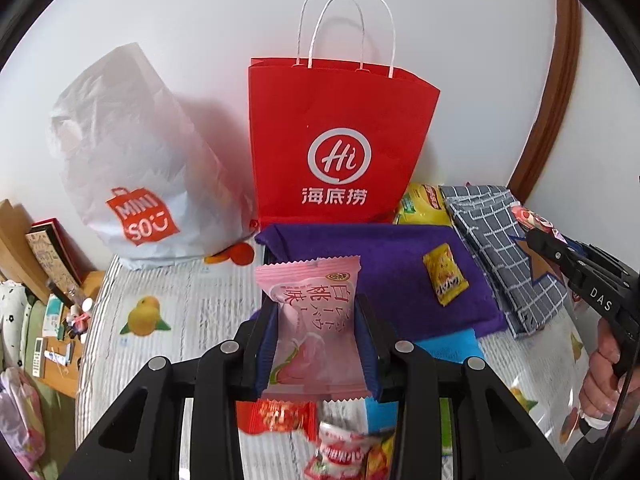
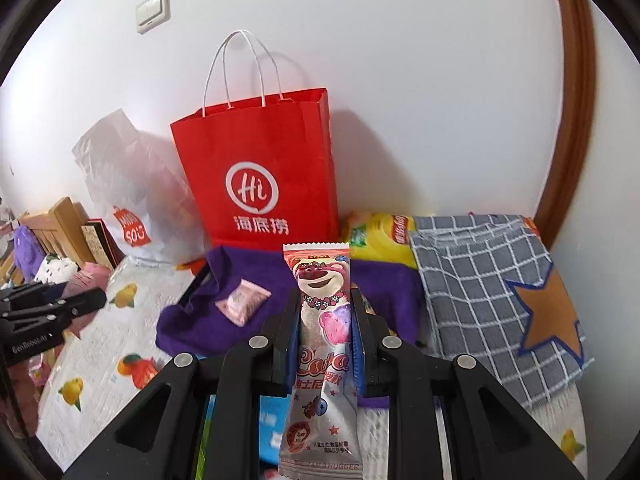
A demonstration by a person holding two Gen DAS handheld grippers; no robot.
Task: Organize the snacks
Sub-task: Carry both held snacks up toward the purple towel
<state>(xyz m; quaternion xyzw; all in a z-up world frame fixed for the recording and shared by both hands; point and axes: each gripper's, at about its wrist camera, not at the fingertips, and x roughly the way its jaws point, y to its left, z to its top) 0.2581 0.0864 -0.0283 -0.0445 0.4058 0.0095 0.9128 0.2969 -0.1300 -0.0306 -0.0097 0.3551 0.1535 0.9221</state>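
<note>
Ahead, in the left wrist view, a red paper bag [image 1: 340,140] is seen behind a purple cloth [image 1: 384,268] while a pink peach-print packet [image 1: 312,328] is clamped upright by the left gripper [image 1: 316,344], and in the right wrist view a tall bear-print packet [image 2: 322,340] is pinched by the right gripper [image 2: 324,344] before the same bag and cloth.

Both tools point downward, the left tool [image 1: 318,336] and right tool [image 2: 325,340] each clamped shut on something.

A checked cloth [image 2: 480,280] with an orange star [image 2: 552,316] – a wall switch [image 2: 153,9] above.
</note>
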